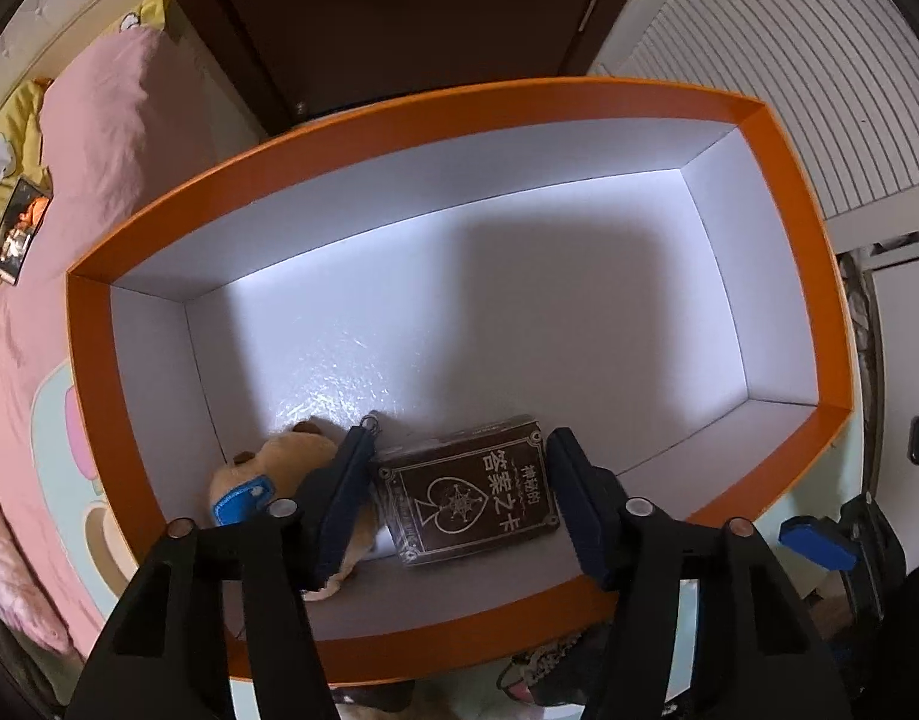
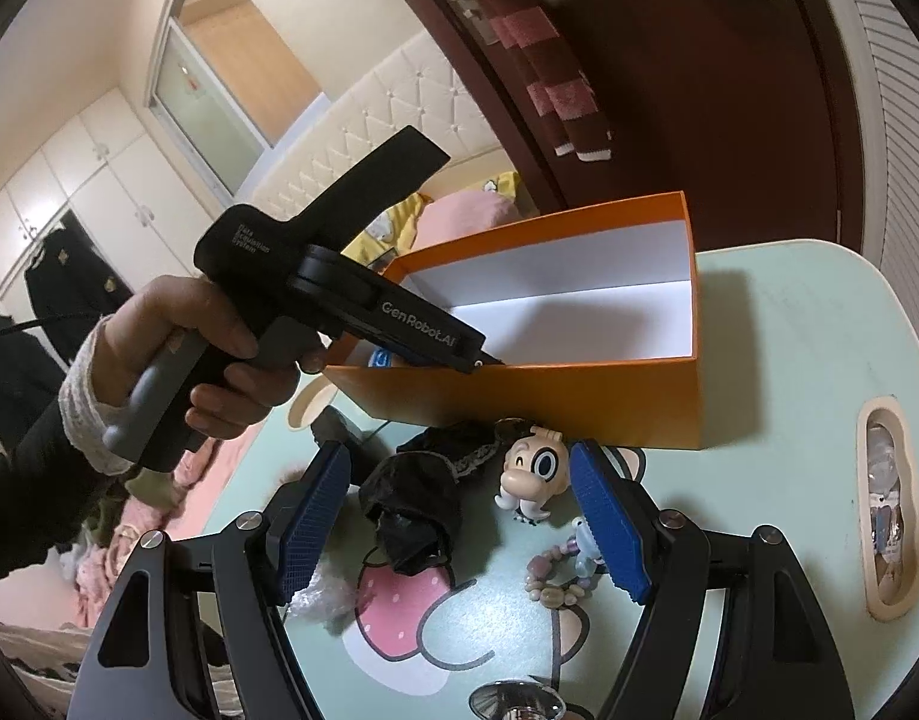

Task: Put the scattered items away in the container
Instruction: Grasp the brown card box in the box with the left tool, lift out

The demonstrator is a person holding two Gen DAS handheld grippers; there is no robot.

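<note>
An orange box (image 1: 159, 210) with a white inside stands on the pale green table; it also shows in the right wrist view (image 2: 549, 402). In its near left corner lie a tan plush toy (image 1: 279, 468) and a dark brown card deck (image 1: 471, 495). My left gripper (image 1: 459, 498) is open inside the box, its fingers either side of the deck. My right gripper (image 2: 459, 510) is open above the table, over a black lace cloth (image 2: 417, 510), a pale cartoon figure (image 2: 534, 471) and a bead bracelet (image 2: 558, 576).
A bed with a pink cover (image 1: 87, 138) and a photo card (image 1: 18, 231) lies to the left. The table (image 2: 789, 420) has a cut-out handle slot (image 2: 888, 510) on its right side. A dark door (image 1: 399, 18) stands behind the box.
</note>
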